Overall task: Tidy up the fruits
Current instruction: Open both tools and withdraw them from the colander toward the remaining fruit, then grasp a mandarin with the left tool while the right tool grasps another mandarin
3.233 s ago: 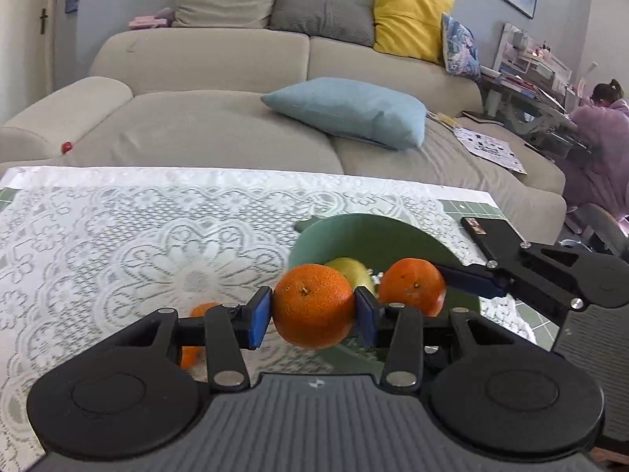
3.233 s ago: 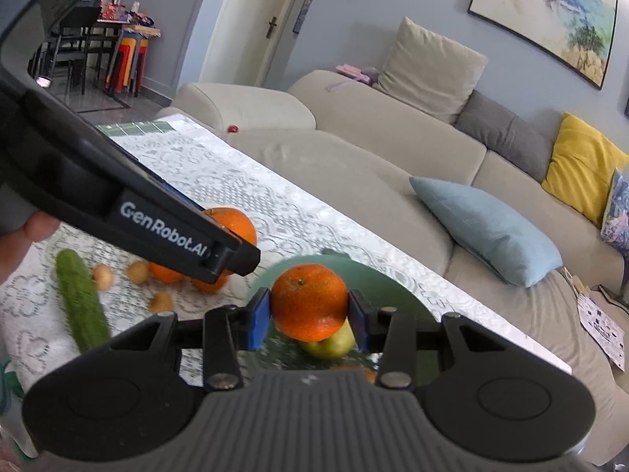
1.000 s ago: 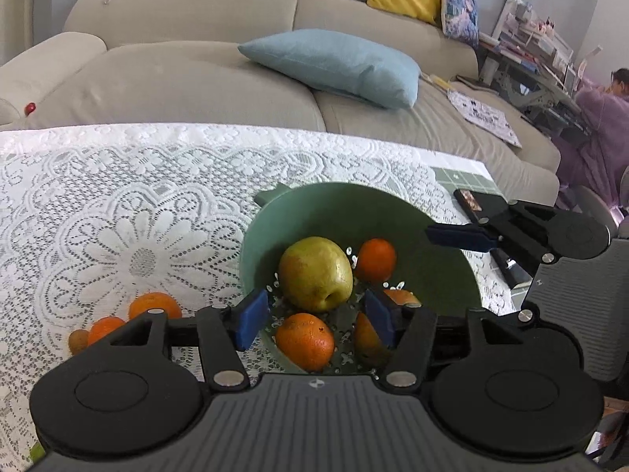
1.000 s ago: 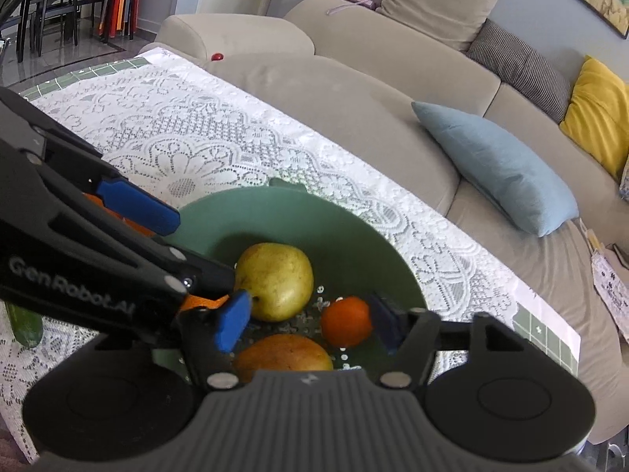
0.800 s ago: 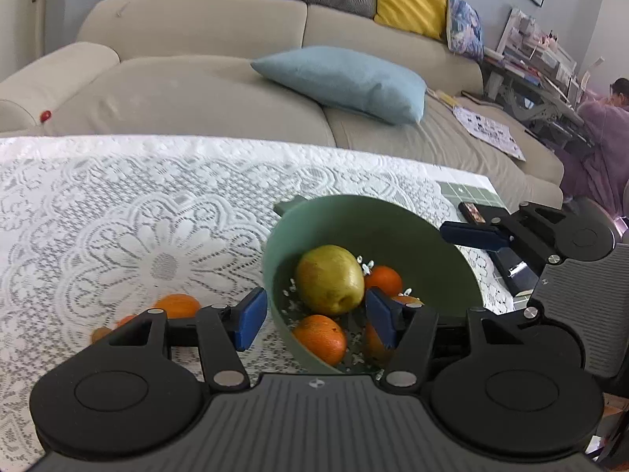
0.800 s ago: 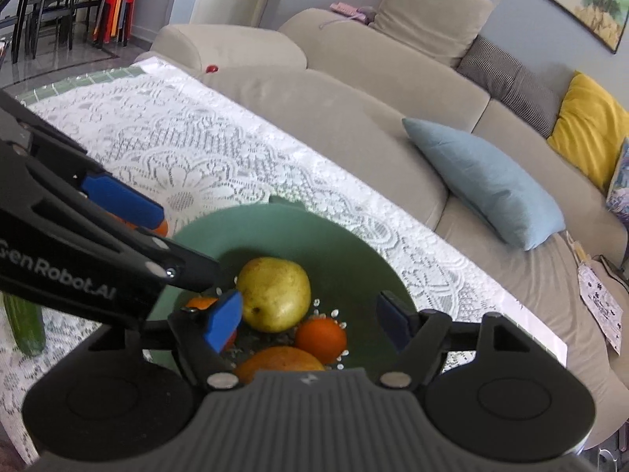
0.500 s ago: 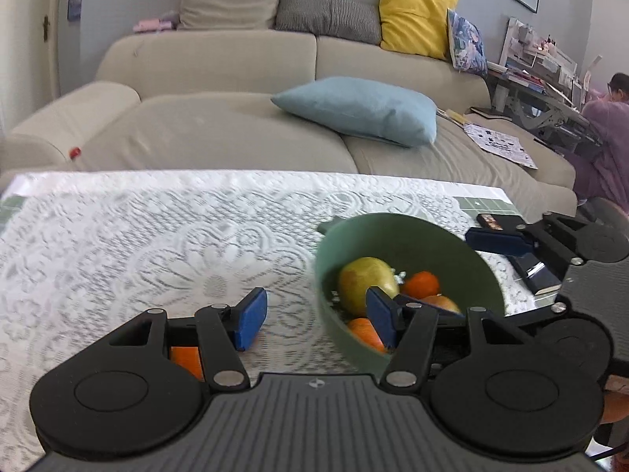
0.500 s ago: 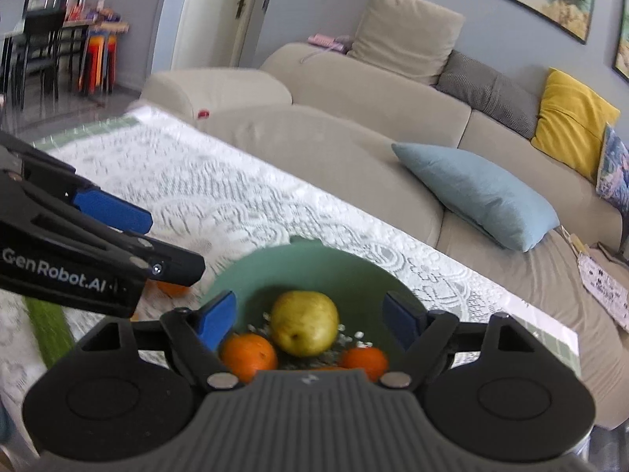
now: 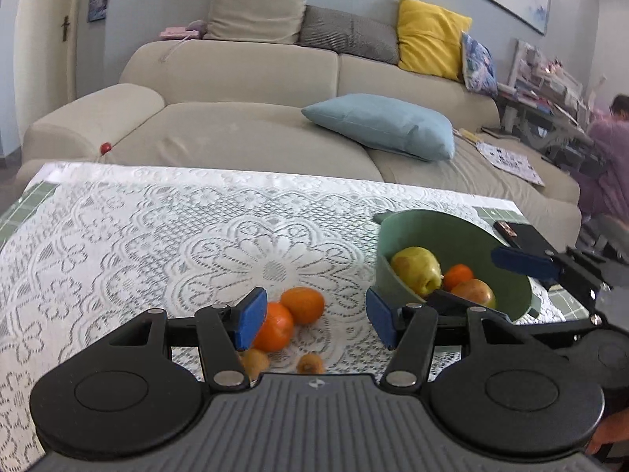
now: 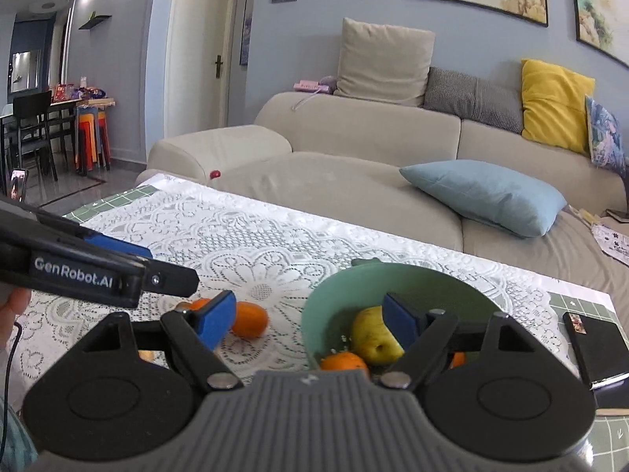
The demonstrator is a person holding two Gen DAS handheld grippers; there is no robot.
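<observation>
A green bowl [image 9: 428,218] stands right of centre on the lace cloth, holding a yellow-green pear [image 9: 416,269] and several oranges [image 9: 456,275]. Left of it, two oranges [image 9: 302,305] and small brownish fruits [image 9: 310,362] lie on the cloth. My left gripper [image 9: 314,322] hovers open over those loose oranges, with nothing pressed between its blue pads. My right gripper [image 10: 308,320] is open and empty, straddling the near left rim of the bowl [image 10: 354,275] with one pad in front of the pear [image 10: 369,340]. A loose orange [image 10: 251,318] shows beside its left pad.
A black notebook [image 10: 593,350] lies on the table right of the bowl. Behind the table's far edge is a beige sofa [image 9: 243,141] with a blue cushion [image 9: 381,126]. A person [image 9: 611,149] sits at a desk far right.
Both grippers held an orange over the bowl earlier and have let go. Since then both have drawn back and swung left, so the bowl now sits to the right.
</observation>
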